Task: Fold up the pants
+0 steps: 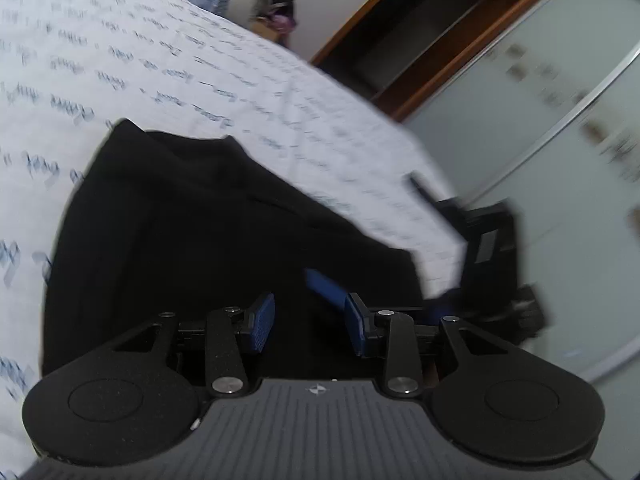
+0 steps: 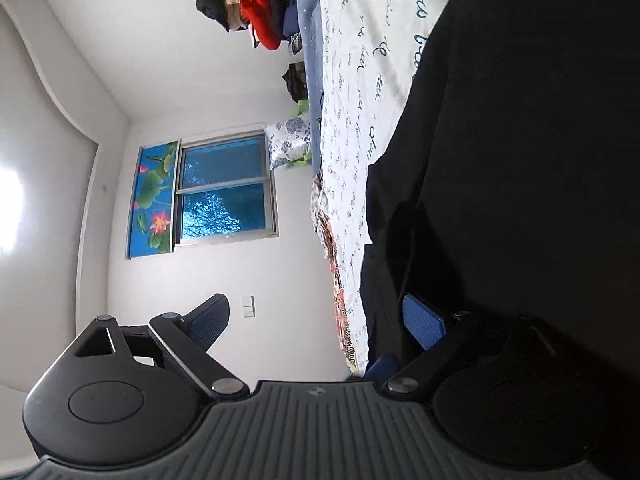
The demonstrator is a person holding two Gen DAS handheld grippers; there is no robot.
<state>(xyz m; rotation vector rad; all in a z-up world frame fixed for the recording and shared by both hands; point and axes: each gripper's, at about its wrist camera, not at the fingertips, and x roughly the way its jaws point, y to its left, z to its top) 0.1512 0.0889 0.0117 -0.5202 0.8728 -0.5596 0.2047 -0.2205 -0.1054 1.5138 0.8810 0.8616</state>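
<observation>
Between the left gripper's [image 1: 310,322] blue pads: a gap, nothing clamped, black pants [image 1: 192,240] lying just beyond on the script-print bedsheet [image 1: 200,60]. Right gripper [image 2: 320,322] rolled sideways, jaws wide apart, empty, one pad against the pants' edge. Window [image 2: 226,188] on far wall.

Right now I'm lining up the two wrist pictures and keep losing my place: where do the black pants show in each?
Left wrist: the black pants fill the lower left and centre, just beyond the left gripper.
Right wrist: they cover the right side of the picture, which is rolled sideways.
Shared landmark: the white bedsheet with blue script beneath them.
</observation>
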